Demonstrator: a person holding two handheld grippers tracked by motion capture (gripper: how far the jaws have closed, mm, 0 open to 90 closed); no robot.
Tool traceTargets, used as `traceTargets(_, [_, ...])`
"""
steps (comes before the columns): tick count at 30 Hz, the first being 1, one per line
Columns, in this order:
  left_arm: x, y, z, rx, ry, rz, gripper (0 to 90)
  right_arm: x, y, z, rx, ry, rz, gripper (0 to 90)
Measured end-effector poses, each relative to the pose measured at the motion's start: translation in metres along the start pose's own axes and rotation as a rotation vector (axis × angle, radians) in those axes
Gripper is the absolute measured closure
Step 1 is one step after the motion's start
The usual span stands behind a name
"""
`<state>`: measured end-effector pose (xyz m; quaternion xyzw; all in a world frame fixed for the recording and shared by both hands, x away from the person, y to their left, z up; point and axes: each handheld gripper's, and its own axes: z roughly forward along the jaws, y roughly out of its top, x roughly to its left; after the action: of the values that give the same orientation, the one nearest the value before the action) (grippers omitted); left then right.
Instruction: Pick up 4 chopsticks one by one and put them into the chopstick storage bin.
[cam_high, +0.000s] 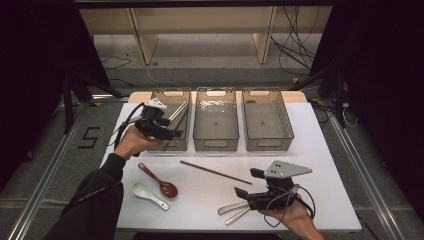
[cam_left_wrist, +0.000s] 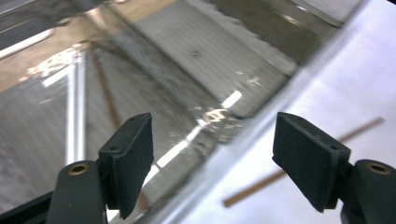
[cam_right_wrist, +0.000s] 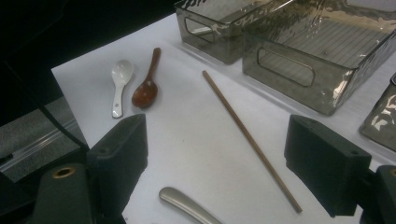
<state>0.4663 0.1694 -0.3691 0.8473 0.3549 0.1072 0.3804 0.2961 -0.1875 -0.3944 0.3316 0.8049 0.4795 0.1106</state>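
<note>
Two grippers are working over the white table (cam_high: 320, 150). At the left, the left gripper (cam_high: 172, 134) is hovering with its jaws apart and empty at the near end of the leftmost bin (cam_high: 170, 119), where a brown chopstick (cam_left_wrist: 106, 91) and metal utensils (cam_high: 177, 112) are lying. Mid-table, another chopstick (cam_high: 215, 172) is lying near two spoons (cam_high: 155, 187). At the right, the right gripper (cam_high: 250, 182) is resting wide and empty just beside two metal handles (cam_high: 235, 210).

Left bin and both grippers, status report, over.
Left gripper open, empty, over left bin; chopstick and metal utensils inside. Right gripper open, empty, by metal handles. One chopstick, two spoons on table. Nothing in the way.
</note>
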Motion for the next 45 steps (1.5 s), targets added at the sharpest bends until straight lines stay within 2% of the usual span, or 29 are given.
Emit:
traceTargets(2, [-0.009, 0.000, 0.003, 0.038, -0.014, 0.038, 26.0, 0.000, -0.001, -0.001, 0.001, -0.001, 0.002, 22.5])
traceTargets(4, [-0.018, -0.001, 0.006, 0.059, -0.013, 0.081, 24.0, -0.001, -0.001, -0.003, 0.000, 0.000, 0.003, 22.4])
traceTargets(5, [-0.023, -0.001, 0.008, 0.066, -0.025, 0.099, 23.9, -0.001, -0.001, -0.003, -0.002, 0.000, 0.003, 22.4])
traceTargets(10, [-0.037, -0.002, 0.019, 0.116, -0.053, 0.144, 20.4, 0.000, -0.002, -0.004, 0.004, 0.002, 0.001, 22.4])
traceTargets(12, [-0.040, -0.002, 0.023, 0.136, -0.066, 0.169, 19.6, 0.000, -0.002, -0.004, 0.004, 0.002, 0.000, 22.4])
traceTargets(16, [-0.045, -0.004, 0.029, 0.168, -0.072, 0.188, 19.1, 0.000, -0.002, -0.004, 0.003, 0.004, 0.002, 22.4])
traceTargets(22, [-0.053, -0.008, 0.042, 0.235, -0.077, 0.246, 22.1, 0.000, -0.003, -0.002, 0.008, 0.009, 0.004, 22.4])
traceTargets(27, [-0.057, -0.012, 0.055, 0.295, -0.086, 0.278, 25.8, 0.000, -0.003, -0.002, 0.010, 0.009, 0.005, 22.4])
traceTargets(29, [-0.059, -0.013, 0.061, 0.323, -0.087, 0.311, 27.6, -0.001, -0.003, -0.002, 0.009, 0.010, 0.004, 22.4])
traceTargets(31, [-0.060, -0.014, 0.067, 0.337, -0.083, 0.326, 30.6, -0.001, -0.003, -0.002, 0.010, 0.011, 0.004, 22.4])
traceTargets(35, [-0.062, -0.016, 0.074, 0.358, -0.107, 0.343, 36.8, -0.001, -0.003, -0.002, 0.011, 0.013, 0.004, 22.5])
traceTargets(37, [-0.062, -0.018, 0.079, 0.380, -0.101, 0.357, 39.0, -0.001, -0.003, -0.002, 0.013, 0.014, 0.004, 22.5])
traceTargets(42, [-0.062, -0.020, 0.087, 0.402, -0.119, 0.357, 43.2, 0.000, -0.003, -0.001, 0.013, 0.014, -0.001, 22.5])
traceTargets(45, [-0.062, -0.021, 0.092, 0.427, -0.113, 0.363, 45.5, -0.001, -0.003, -0.001, 0.017, 0.015, -0.002, 22.6])
